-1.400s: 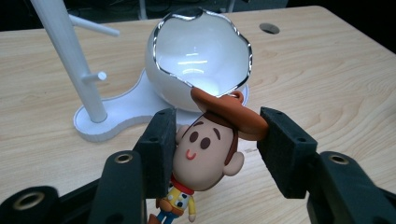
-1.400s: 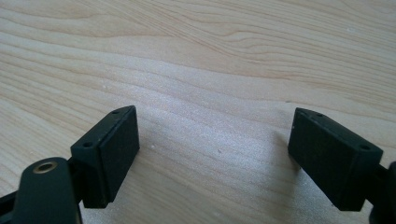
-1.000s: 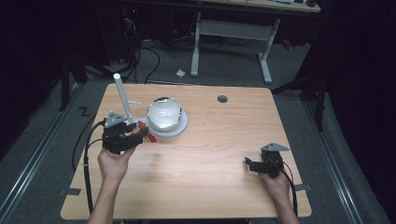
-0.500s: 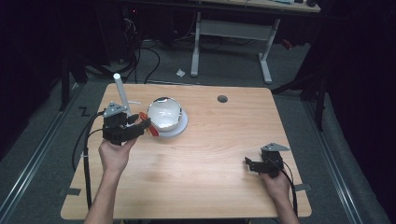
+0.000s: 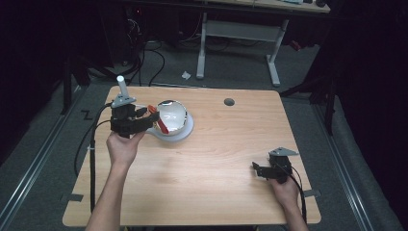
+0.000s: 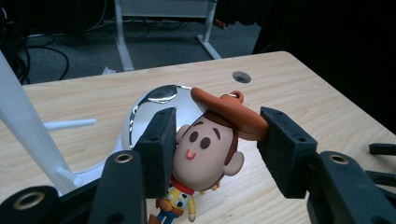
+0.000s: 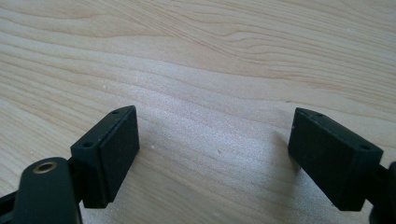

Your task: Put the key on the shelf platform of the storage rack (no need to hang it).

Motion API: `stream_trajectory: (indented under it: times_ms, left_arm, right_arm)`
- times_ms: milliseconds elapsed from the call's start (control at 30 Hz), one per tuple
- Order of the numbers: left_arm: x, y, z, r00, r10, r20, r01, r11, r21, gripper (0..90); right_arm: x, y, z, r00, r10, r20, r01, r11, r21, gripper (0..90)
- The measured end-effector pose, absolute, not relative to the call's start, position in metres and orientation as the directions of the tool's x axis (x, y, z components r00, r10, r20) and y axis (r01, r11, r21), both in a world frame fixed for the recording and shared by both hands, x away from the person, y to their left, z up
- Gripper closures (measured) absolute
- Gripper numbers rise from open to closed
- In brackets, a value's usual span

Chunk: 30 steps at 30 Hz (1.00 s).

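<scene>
From above, my left claw (image 5: 153, 114) holds a cowboy doll (image 5: 162, 126) beside the shiny bowl (image 5: 172, 115). Its own view shows the doll (image 6: 205, 154) pinched only by head and hat; it could slip out. My right claw (image 7: 212, 158) gapes wide over bare tabletop (image 7: 210, 56).

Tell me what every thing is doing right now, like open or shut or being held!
Left gripper: shut on the cowboy toy, lifted off the table.
Cowboy toy: pinched at its head and hat brim, hanging upright beside the bowl.
Shiny bowl: resting on the white plate, not held.
Right gripper: open, nothing between its jaws, low over bare table.
</scene>
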<state>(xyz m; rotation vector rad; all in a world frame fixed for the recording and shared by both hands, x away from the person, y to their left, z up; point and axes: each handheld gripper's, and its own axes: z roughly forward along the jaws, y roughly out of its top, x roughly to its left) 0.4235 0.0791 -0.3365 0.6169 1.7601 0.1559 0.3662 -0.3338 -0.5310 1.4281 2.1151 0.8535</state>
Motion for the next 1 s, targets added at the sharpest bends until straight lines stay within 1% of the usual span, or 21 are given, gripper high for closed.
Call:
stream_trajectory:
  times_ms: [167,400,600,700,1000]
  left_arm:
    - [0.432,0.074,-0.332,-0.145,0.48,-0.865,0.323,0.849,0.418,48.5]
    - [0.447,0.061,-0.333,-0.16,0.492,-0.856,0.32,0.846,0.426,48.5]
    - [0.46,0.051,-0.34,-0.177,0.505,-0.845,0.309,0.843,0.44,48.4]
    - [0.463,0.044,-0.348,-0.164,0.543,-0.824,0.308,0.821,0.48,48.4]
    - [0.478,0.032,-0.362,-0.197,0.538,-0.82,0.301,0.829,0.472,48.3]
  right_arm:
    - [0.366,-0.334,-0.531,-0.365,0.931,-0.022,0.654,0.274,0.705,16.3]
    - [0.366,-0.334,-0.531,-0.365,0.931,-0.022,0.655,0.274,0.705,16.3]
    - [0.366,-0.334,-0.531,-0.365,0.931,-0.022,0.654,0.274,0.705,16.3]
    - [0.366,-0.334,-0.531,-0.365,0.931,-0.022,0.655,0.274,0.705,16.3]
    - [0.366,-0.334,-0.531,-0.364,0.931,-0.021,0.655,0.272,0.704,16.3]
